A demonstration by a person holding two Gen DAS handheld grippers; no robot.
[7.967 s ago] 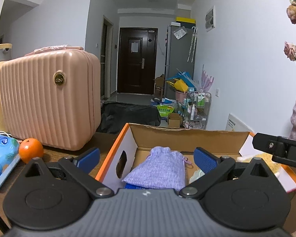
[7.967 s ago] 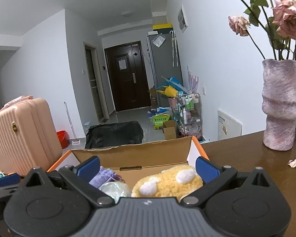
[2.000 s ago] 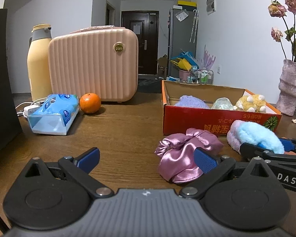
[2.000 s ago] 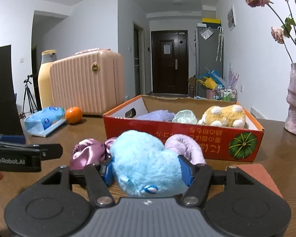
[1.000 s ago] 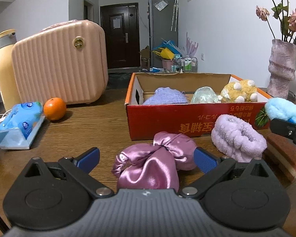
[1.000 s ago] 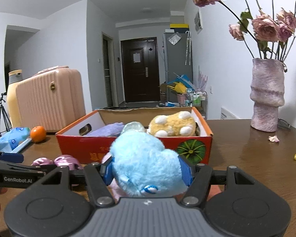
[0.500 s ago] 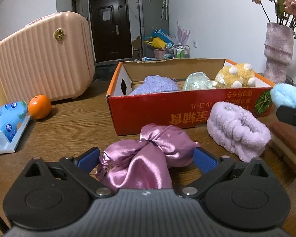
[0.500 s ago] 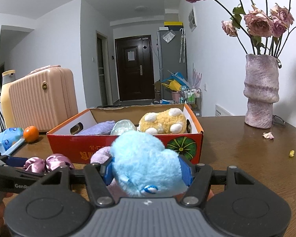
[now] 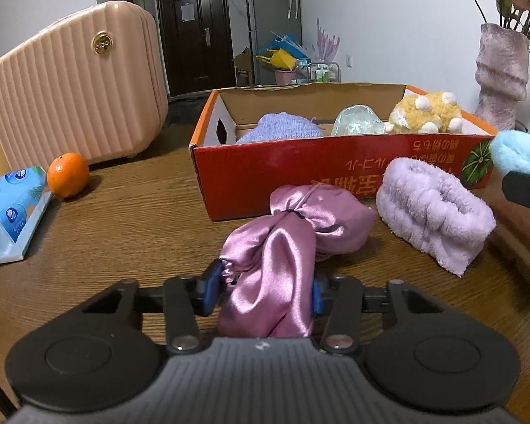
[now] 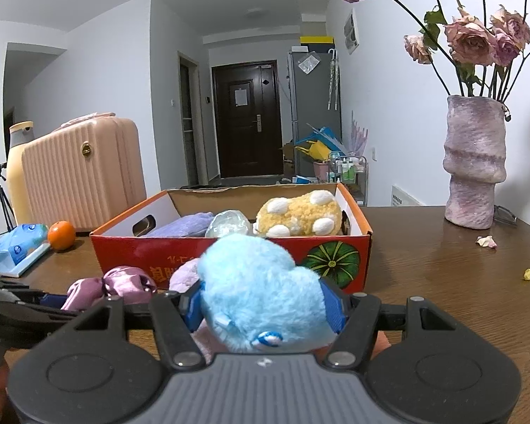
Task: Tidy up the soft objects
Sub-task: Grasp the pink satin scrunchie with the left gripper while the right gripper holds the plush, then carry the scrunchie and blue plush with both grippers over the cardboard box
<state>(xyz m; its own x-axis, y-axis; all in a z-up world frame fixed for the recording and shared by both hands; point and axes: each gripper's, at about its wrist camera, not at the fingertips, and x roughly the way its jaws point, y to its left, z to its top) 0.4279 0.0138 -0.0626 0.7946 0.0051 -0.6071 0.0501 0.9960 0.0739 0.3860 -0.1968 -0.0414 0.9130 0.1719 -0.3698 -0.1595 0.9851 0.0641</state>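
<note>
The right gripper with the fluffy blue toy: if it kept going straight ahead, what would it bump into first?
Probably the red cardboard box: its front wall stands right ahead of the right gripper and its blue plush toy. Depth is hard to judge.

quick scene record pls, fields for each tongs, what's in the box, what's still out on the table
left tongs: closing on the pink satin pouch, which sits between the pads on the table
right tongs: shut on the blue plush toy
in the box: lilac knit pouch, clear crinkly bag, yellow plush
still out: purple fluffy band, beside the box front
other: orange, tissue pack, pink case, vase
</note>
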